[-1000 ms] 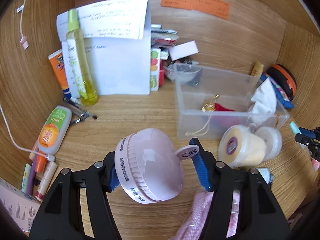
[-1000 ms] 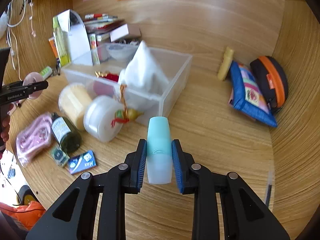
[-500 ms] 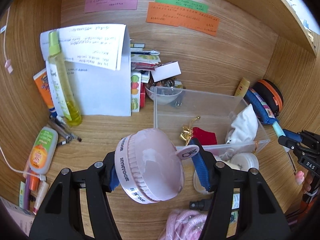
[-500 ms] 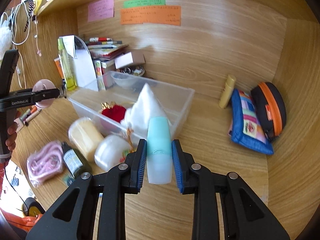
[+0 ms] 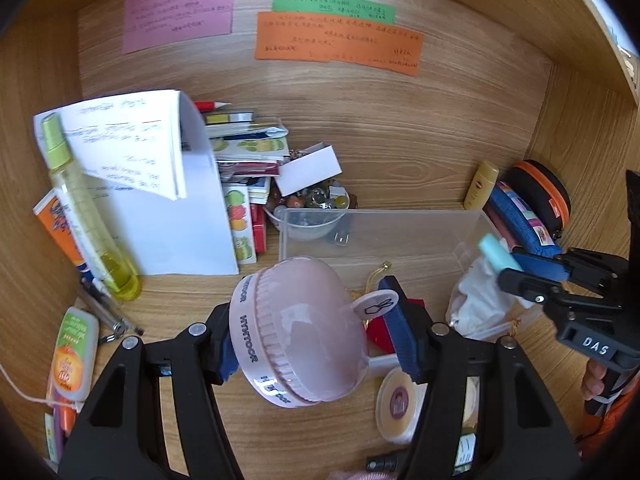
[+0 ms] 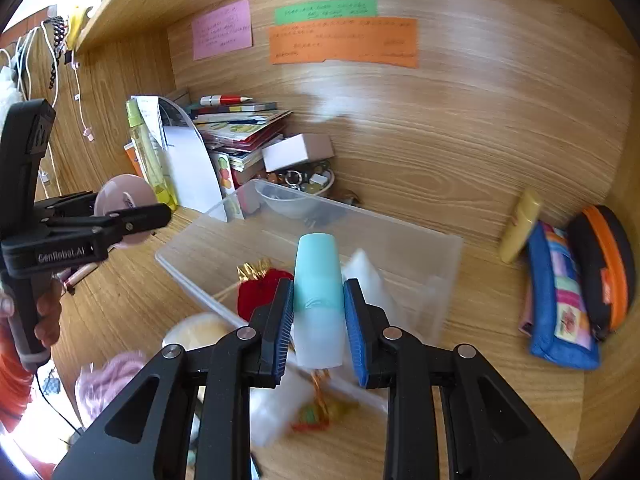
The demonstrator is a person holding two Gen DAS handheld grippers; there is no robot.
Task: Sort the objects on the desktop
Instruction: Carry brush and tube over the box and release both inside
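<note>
Left gripper (image 5: 316, 334) clamps the pink round case (image 5: 298, 334) at lower centre; right gripper (image 6: 318, 316) grips the teal tube (image 6: 318, 296). Risk: collision above the clear bin (image 6: 400, 236), or slippage.

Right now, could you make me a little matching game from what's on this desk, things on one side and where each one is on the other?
Things:
1. pink round case
2. teal tube
3. red pouch
4. yellow spray bottle

Places:
A. inside the clear bin
B. in the right gripper
C. leaning against the white papers
D. in the left gripper

Pairs: 1-D, 2-B, 3-A, 4-C
</note>
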